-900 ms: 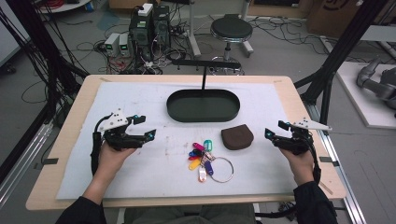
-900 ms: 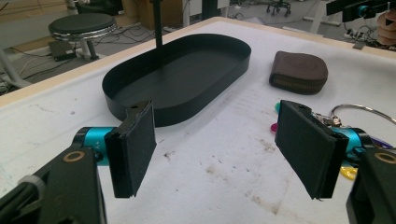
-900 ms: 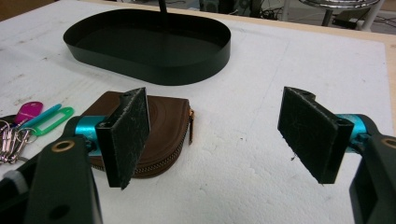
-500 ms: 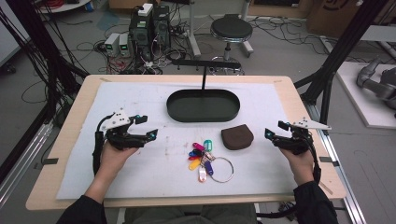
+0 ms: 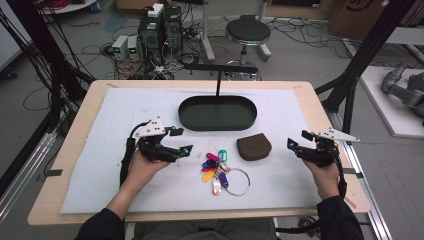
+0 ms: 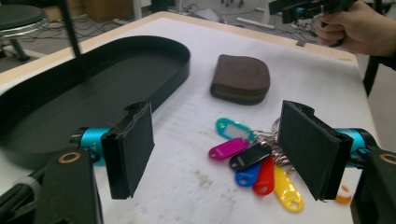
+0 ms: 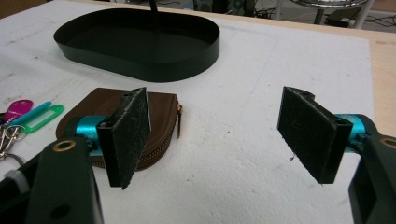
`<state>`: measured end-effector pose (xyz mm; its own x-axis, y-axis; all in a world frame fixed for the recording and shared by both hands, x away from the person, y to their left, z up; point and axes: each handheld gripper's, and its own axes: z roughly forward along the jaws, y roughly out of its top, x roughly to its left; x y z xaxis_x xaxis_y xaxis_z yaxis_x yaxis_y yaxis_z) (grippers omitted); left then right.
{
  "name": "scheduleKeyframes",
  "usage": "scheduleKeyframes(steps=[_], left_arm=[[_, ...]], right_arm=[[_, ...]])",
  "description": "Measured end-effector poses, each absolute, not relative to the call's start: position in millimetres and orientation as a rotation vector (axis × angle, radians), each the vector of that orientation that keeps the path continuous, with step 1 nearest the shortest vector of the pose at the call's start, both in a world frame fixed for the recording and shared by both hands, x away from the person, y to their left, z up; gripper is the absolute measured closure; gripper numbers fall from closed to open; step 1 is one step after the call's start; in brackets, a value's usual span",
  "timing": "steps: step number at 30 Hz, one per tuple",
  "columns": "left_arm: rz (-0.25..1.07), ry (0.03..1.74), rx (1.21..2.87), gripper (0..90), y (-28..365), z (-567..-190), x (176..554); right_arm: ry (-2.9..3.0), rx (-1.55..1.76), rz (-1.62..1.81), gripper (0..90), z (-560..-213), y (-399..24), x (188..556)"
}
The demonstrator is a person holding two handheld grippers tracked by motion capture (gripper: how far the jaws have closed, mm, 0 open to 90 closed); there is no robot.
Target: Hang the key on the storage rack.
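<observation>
Lying on the white-covered surface, a bunch of coloured key tags is seen between the two hands, with a brown zip pouch just beside it and a black oval tray farther back. The left hand-held gripper is held wide open and empty near the tags; the right hand-held gripper is likewise spread wide, empty, near the pouch
</observation>
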<state>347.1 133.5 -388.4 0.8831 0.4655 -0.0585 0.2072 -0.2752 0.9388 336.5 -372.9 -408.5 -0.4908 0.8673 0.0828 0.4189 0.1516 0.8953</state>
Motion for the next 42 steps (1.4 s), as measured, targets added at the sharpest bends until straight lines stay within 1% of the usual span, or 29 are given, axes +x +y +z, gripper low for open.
scheduleKeyframes(steps=[5,13,16,19,20,24,26,29,30,32,37,38,40,41,42], left_arm=[[0.227,0.458,1.883,28.8,106.3,-393.4,348.4],[0.166,0.417,1.9,30.5,80.6,-400.2,351.2],[0.15,0.396,1.912,32.7,71.0,-402.8,351.9],[0.126,0.37,1.954,33.1,58.1,-403.8,353.4],[0.115,0.358,1.947,34.9,51.1,-404.5,353.8],[0.106,0.339,1.969,36.9,39.9,-407.3,355.0],[0.088,0.325,1.991,39.0,27.9,-411.9,356.4],[0.084,0.317,2.003,42.7,21.3,-414.6,356.9],[0.08,0.317,2.01,42.7,17.3,-416.5,357.2],[0.064,0.314,2.03,46.9,9.6,-420.9,358.8],[0.032,0.309,2.075,51.0,-2.1,-428.0,360.4],[0.026,0.302,2.109,53.9,-6.5,-430.1,361.0],[0.019,0.298,2.117,54.4,-9.0,-431.4,361.2],[0.014,0.297,2.129,57.7,-11.4,-432.2,361.2],[0.012,0.289,2.15,58.9,-15.9,-433.5,361.2]], right_arm=[[1.978,1.219,1.3,26.2,-408.5,-372.6,336.7],[1.991,1.212,1.293,26.2,-409.3,-370.6,335.4],[1.991,1.21,1.288,26.2,-409.7,-370.8,334.2],[1.99,1.212,1.288,26.2,-409.7,-371.2,333.8],[1.99,1.216,1.288,26.2,-409.6,-371.3,333.4],[1.991,1.214,1.287,26.2,-409.8,-371.1,333.5],[1.994,1.214,1.287,26.3,-409.8,-370.6,333.5],[1.996,1.212,1.287,26.3,-409.9,-370.5,333.6],[1.997,1.211,1.286,26.3,-409.9,-370.5,333.6],[1.995,1.213,1.288,26.3,-409.9,-370.7,333.6],[1.999,1.212,1.283,26.4,-410.2,-370.7,333.7],[1.999,1.21,1.281,26.4,-410.4,-370.5,333.9],[2.0,1.208,1.281,26.4,-410.5,-370.5,334.0],[2.001,1.209,1.279,26.4,-410.5,-370.1,334.0],[2.004,1.21,1.277,26.4,-410.6,-369.9,333.9]])
